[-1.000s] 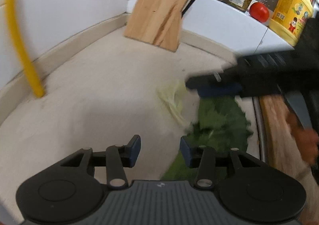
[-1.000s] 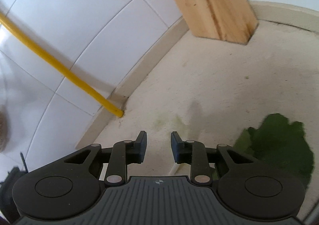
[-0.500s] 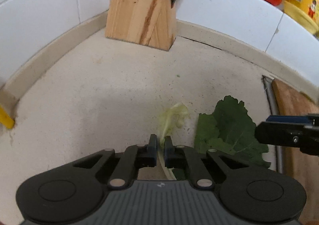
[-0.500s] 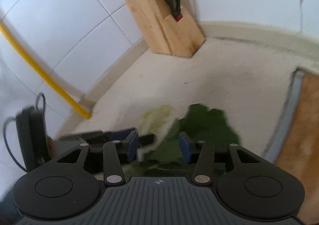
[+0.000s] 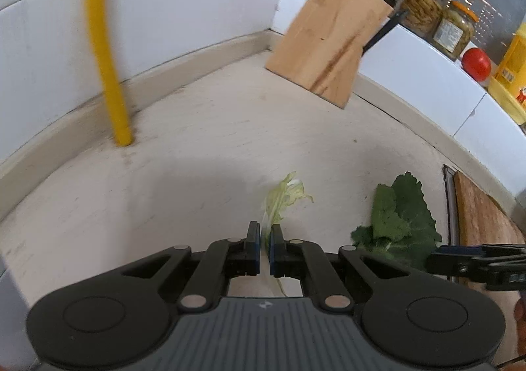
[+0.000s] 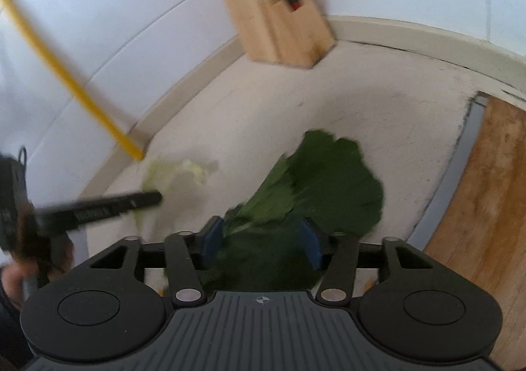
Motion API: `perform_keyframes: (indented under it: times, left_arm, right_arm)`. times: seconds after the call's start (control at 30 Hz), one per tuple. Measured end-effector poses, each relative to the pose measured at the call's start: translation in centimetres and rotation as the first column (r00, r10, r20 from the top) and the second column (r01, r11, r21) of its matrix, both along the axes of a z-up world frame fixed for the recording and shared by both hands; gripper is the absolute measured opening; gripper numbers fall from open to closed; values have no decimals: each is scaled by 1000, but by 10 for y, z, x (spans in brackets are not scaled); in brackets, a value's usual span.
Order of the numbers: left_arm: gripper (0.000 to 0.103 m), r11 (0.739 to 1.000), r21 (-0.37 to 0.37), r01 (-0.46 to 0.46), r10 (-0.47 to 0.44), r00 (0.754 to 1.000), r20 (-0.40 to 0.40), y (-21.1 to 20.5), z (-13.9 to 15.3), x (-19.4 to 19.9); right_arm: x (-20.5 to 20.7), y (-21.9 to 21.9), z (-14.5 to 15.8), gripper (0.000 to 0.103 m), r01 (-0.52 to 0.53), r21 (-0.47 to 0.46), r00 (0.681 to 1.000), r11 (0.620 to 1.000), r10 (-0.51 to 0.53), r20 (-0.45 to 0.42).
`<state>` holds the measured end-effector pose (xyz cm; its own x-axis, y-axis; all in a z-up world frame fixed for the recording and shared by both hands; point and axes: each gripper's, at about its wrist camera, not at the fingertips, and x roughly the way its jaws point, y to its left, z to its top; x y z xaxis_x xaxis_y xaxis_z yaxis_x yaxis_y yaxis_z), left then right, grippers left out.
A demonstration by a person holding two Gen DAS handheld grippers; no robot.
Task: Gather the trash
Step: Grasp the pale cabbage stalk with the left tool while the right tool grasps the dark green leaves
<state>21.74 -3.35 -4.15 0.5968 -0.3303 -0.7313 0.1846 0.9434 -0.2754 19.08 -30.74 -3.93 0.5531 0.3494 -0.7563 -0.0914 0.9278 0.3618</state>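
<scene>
In front of the knife block (image 5: 328, 42), on the bench (image 5: 197, 147), I have the left tongs (image 5: 265, 247) pinched tight on the pale leaf (image 5: 284, 196). Right tongs (image 6: 261, 239) are opening, straddling the green leaf (image 6: 328, 180), pads not pressing. Step: grabbing scraps. Next, I'd say: close right on the stem, lift both, find a bin; none visible.
</scene>
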Motion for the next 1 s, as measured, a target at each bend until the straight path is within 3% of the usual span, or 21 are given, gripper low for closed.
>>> perform_keyframes:
  times: [0.13,0.2,0.23,0.33,0.4,0.47,0.53,0.6,0.67,0.7,0.77,0.8,0.9,1.0]
  left_arm:
    - [2,1000,-26,-17,17,1000,-3,9,-2,-13]
    - [2,999,-36,-29,28,1000,-9,14,-4,-19]
    - [2,999,-39,-37,36,999,-12,17,-4,-22]
    - [2,997,-48,-65,64,998,-19,25,-4,-28]
    - [2,995,-57,-80,80,997,-12,32,-2,-33]
    - [2,994,-65,-94,93,996,-7,37,-1,-37]
    - [2,991,-77,-112,111,994,-7,42,-1,-39]
    - [2,989,-86,-117,117,993,-5,44,-2,-39]
    - [2,990,-88,-113,113,994,-5,42,-3,-39]
    - [2,990,-87,-109,109,994,-6,41,-3,-39]
    - [2,991,-88,-99,99,995,-7,38,-4,-39]
    - [2,991,-87,-97,97,995,-9,37,-4,-40]
    - [2,992,-87,-91,89,996,-20,35,-6,-41]
    - [2,993,-81,-90,88,996,-26,36,-8,-41]
  right_arm:
    - [2,22,-7,64,-27,-28,999,999,27,-22]
    - [11,35,-10,54,-68,1,997,998,68,-40]
    - [19,40,-13,47,-83,36,995,996,85,-58]
    - [58,53,-19,47,-123,135,985,983,137,-100]
    - [85,53,-23,47,-91,245,984,965,125,-127]
    - [98,52,-23,47,-95,334,983,938,141,-115]
    - [102,49,-13,49,-88,363,989,928,126,-82]
    - [97,48,0,57,-110,299,991,948,128,-42]
    - [82,53,11,58,-168,111,986,979,166,29]
    - [73,60,16,61,-218,-26,974,976,219,62]
    - [58,75,16,67,-304,-261,940,916,334,78]
    - [52,79,15,67,-338,-333,921,880,382,74]
    - [47,91,6,71,-437,-430,868,790,496,29]
    - [58,101,-6,78,-504,-473,827,723,562,-23]
